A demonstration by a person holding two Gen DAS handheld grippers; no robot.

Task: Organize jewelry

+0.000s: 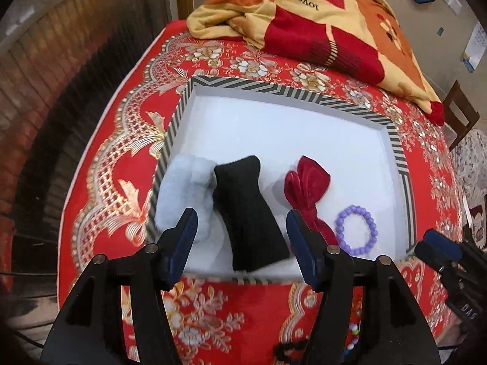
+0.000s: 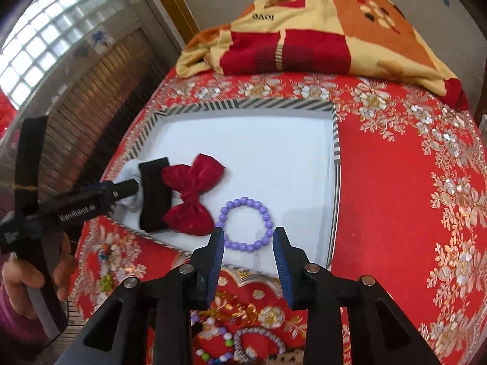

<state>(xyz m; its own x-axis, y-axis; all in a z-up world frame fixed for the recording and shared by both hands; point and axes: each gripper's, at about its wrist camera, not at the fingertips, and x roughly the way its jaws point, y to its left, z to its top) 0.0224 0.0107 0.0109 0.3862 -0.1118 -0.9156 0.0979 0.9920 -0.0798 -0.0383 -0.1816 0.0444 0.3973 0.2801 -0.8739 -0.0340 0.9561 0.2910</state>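
A white tray with a striped rim [image 1: 275,88] [image 2: 334,140] lies on the red bed cover. In it lie a pale grey fluffy piece [image 1: 179,188], a black cushion [image 1: 248,213] [image 2: 155,194], a red velvet bow [image 1: 306,188] [image 2: 190,197] and a purple bead bracelet [image 1: 356,229] [image 2: 246,223]. My left gripper [image 1: 240,228] is open, just above the black cushion at the tray's near edge. My right gripper [image 2: 248,240] is open and empty, just in front of the bracelet. More bead bracelets [image 2: 219,343] lie on the cover below the right gripper.
A folded red, orange and cream blanket [image 1: 319,21] [image 2: 319,30] lies at the far end of the bed. A slatted wooden panel [image 2: 100,97] and a window stand to the left. A wooden chair [image 1: 459,112] stands at the right.
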